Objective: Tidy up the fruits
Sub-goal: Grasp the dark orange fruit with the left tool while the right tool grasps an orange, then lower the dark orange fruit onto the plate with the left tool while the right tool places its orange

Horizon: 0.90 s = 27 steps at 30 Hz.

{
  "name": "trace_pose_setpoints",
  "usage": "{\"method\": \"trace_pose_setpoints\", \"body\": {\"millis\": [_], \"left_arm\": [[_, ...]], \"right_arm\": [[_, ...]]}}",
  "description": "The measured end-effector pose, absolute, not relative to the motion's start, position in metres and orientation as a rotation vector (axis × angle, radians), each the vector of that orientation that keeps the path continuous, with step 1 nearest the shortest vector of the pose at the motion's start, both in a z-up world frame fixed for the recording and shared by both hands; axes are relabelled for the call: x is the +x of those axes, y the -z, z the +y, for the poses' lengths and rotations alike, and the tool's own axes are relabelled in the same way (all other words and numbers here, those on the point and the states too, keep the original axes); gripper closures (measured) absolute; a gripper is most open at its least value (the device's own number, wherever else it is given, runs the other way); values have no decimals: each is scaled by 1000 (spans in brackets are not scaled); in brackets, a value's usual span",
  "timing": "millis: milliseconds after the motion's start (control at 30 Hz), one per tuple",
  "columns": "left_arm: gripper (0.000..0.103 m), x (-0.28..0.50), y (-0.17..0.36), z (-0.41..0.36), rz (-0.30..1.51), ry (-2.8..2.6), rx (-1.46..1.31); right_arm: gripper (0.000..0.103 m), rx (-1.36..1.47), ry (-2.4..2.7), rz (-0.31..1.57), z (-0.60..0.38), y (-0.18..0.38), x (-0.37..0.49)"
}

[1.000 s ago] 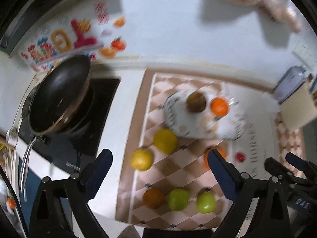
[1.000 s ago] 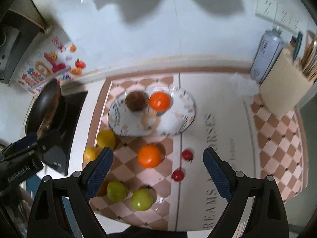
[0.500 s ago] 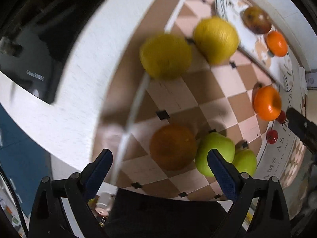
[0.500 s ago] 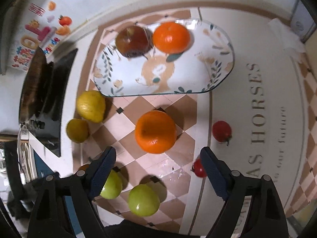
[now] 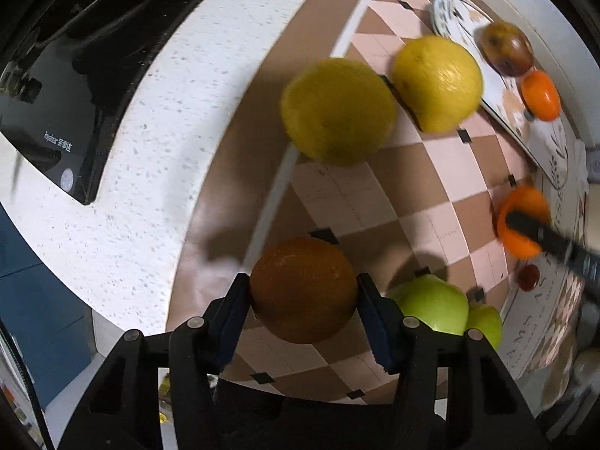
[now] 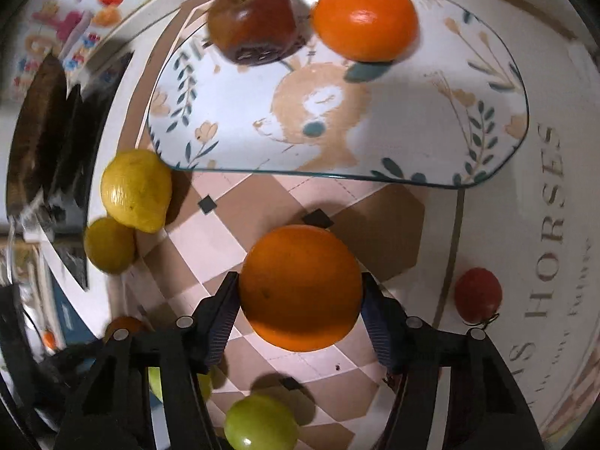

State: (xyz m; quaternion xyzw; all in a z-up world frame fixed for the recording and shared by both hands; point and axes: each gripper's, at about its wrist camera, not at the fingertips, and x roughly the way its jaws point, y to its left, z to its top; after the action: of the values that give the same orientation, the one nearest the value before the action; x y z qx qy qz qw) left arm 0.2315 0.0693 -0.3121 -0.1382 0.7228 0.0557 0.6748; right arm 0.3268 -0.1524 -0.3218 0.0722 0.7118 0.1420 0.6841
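My left gripper (image 5: 303,300) is shut on a dark brownish orange (image 5: 303,289) on the checkered mat. Two yellow lemons (image 5: 337,110) (image 5: 437,82) lie beyond it, two green apples (image 5: 431,305) to its right. My right gripper (image 6: 300,292) is shut on a bright orange (image 6: 300,287) on the mat, just in front of the rabbit-print plate (image 6: 375,142). The plate holds a dark red apple (image 6: 253,20) and an orange (image 6: 365,18) at its far side. The right gripper's finger crosses the bright orange in the left wrist view (image 5: 521,219).
A black cooktop (image 5: 48,93) lies left on the white counter (image 5: 150,150), with a pan (image 6: 33,127) on it. A small red tomato (image 6: 478,294) sits right of the bright orange. A green apple (image 6: 260,423) lies near the front edge.
Both grippers came down from high above the mat. The left one closed on the dark orange, the right one closed on the bright orange.
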Motion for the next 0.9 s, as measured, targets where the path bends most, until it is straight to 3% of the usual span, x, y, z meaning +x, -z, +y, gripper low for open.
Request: {"method": "trace_pose_setpoints", "body": {"millis": [333, 500, 733, 900], "left_arm": [[49, 232, 320, 86, 1634, -131, -334], [50, 249, 278, 82, 1551, -109, -343], [50, 320, 200, 50, 1393, 37, -326], [49, 400, 213, 21, 1417, 64, -264]], "right_arm": [[36, 164, -316, 1603, -144, 327, 318], [38, 209, -319, 1591, -154, 319, 315], [38, 357, -319, 1458, -194, 265, 342], [38, 371, -263, 1446, -209, 270, 385]]}}
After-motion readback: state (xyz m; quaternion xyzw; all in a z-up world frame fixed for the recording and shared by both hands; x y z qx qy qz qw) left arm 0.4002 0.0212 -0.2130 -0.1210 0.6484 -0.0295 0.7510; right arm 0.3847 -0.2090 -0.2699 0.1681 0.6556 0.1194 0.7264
